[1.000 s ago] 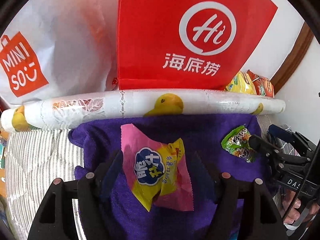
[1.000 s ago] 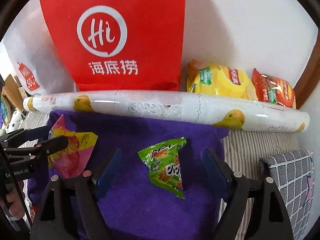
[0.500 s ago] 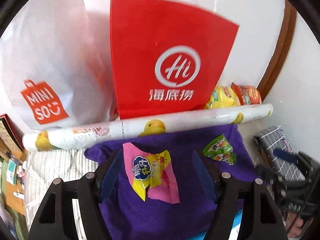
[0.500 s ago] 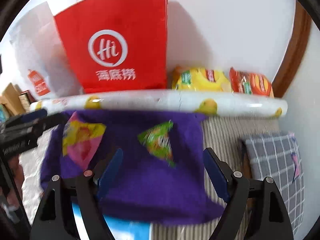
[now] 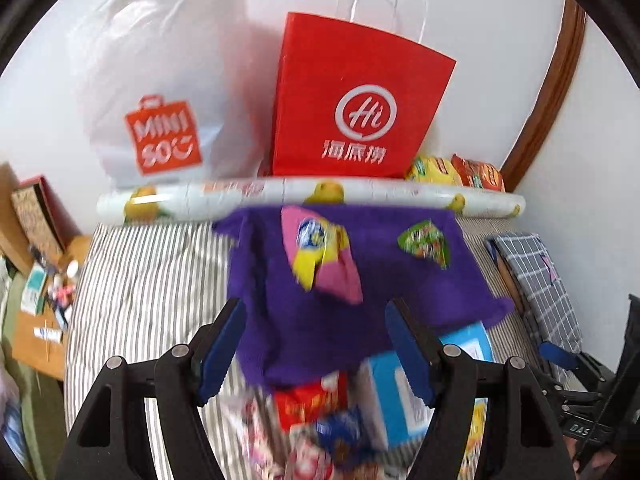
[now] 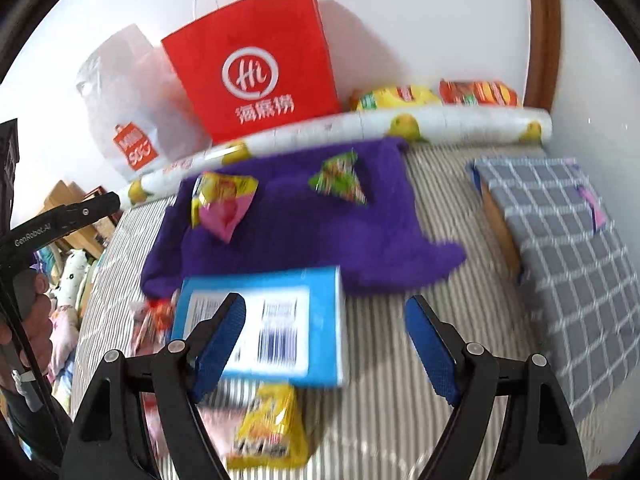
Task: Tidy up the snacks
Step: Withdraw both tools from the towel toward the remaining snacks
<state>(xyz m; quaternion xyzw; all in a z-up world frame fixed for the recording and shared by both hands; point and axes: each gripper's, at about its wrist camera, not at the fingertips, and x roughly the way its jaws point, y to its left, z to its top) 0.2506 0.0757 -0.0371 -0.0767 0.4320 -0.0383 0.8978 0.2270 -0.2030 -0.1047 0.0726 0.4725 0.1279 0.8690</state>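
Note:
A pink and yellow snack packet (image 5: 320, 256) (image 6: 222, 204) and a green snack packet (image 5: 424, 242) (image 6: 340, 178) lie on a purple cloth (image 5: 304, 320) (image 6: 288, 236). My left gripper (image 5: 316, 344) is open and empty, held above the cloth's near edge. My right gripper (image 6: 324, 344) is open and empty over a blue box (image 6: 276, 328) (image 5: 404, 392). Several loose snack packets (image 5: 320, 420) lie blurred near the box, and a yellow packet (image 6: 272, 428) lies below it.
A red paper bag (image 5: 356, 108) (image 6: 256, 68) and a white Miniso bag (image 5: 160, 112) stand at the wall behind a duck-print roll (image 5: 312, 196) (image 6: 360, 132). Yellow and red packets (image 6: 436, 94) lie behind the roll. A grey checked cushion (image 6: 560, 224) is at the right, on a striped sheet (image 5: 152, 272).
Both grippers have pulled back and up from the cloth, still open. The blue box and loose packets in front of the cloth have come into view. The packets on the cloth stayed put.

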